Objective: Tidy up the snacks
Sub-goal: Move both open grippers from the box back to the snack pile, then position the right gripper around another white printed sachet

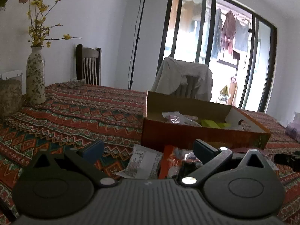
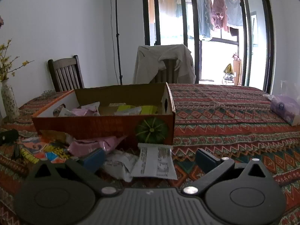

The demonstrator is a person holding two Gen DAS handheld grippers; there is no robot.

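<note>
Two grippers hover low over the patterned bench cloth (image 2: 225, 112), each with its jaws spread wide and nothing between them. In the left wrist view, going left to right, one floral vase (image 1: 35, 75) with yellow sprigs stands at ten o'clock, one dark wooden chair (image 1: 89, 65) sits behind the bench at eleven, one lamp stand (image 1: 137, 37) rises at twelve, and one chair draped in a pale garment (image 1: 183, 78) stands behind one open cardboard box (image 1: 187, 135) at two o'clock. The left gripper (image 1: 150, 148) frames one white printed snack packet (image 1: 142, 161) and, touching it on the right, one orange packet (image 1: 167, 159), both lying loose on the cloth in front of the box. Inside the box at least one pinkish packet (image 1: 174, 118) and two yellow-green ones (image 1: 215, 124) show; an exact count is hidden by the wall. In the right wrist view the same box (image 2: 90, 125), with one green pumpkin picture (image 2: 151, 130) on its front, sits at twelve o'clock. Loose snacks lie before it: a heap of orange and yellow wrappers (image 2: 50, 150) at nine o'clock, one pink packet (image 2: 93, 144) at ten, and one white printed packet (image 2: 155, 161) between the jaws of the right gripper (image 2: 150, 155). One purple tissue pack (image 2: 285, 110) rests at three o'clock.
</note>
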